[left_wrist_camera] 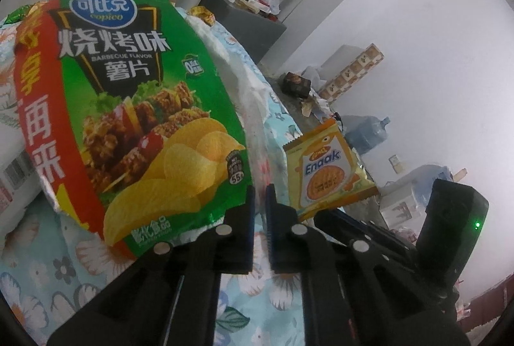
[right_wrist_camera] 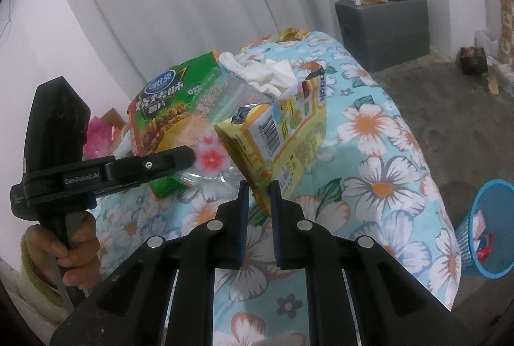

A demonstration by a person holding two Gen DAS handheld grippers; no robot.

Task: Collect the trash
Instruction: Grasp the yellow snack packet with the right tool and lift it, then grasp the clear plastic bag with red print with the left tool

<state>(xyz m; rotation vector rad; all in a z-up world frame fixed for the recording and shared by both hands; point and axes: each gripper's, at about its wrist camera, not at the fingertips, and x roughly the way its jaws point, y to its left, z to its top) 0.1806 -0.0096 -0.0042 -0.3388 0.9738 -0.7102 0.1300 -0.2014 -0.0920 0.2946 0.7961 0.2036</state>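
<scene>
- The left claw (left_wrist_camera: 259, 195) is clamped on the lower edge of the green barbecue chip bag (left_wrist_camera: 135, 108), which stands up and away from its tips (a corner pinch keeps the crinkly empty bag hanging where it can be carried off).
- The right claw (right_wrist_camera: 258, 195) is clenched on the bottom corner of the yellow Enaak snack packet (right_wrist_camera: 279, 133), which rises tilted just ahead of its tips, barcode side facing the right wrist camera.
- Both wrappers are raised off the floral bedspread (right_wrist_camera: 385, 153); white tissue (right_wrist_camera: 263, 72) lies beyond the claws.
- The blue wastebasket (right_wrist_camera: 491, 217), already holding some scraps, stands on the floor well off to the right claw's right; I judge it the likely destination.
- Both claws point forward and down; a hand (right_wrist_camera: 69, 252) grips the left handle from below.
</scene>
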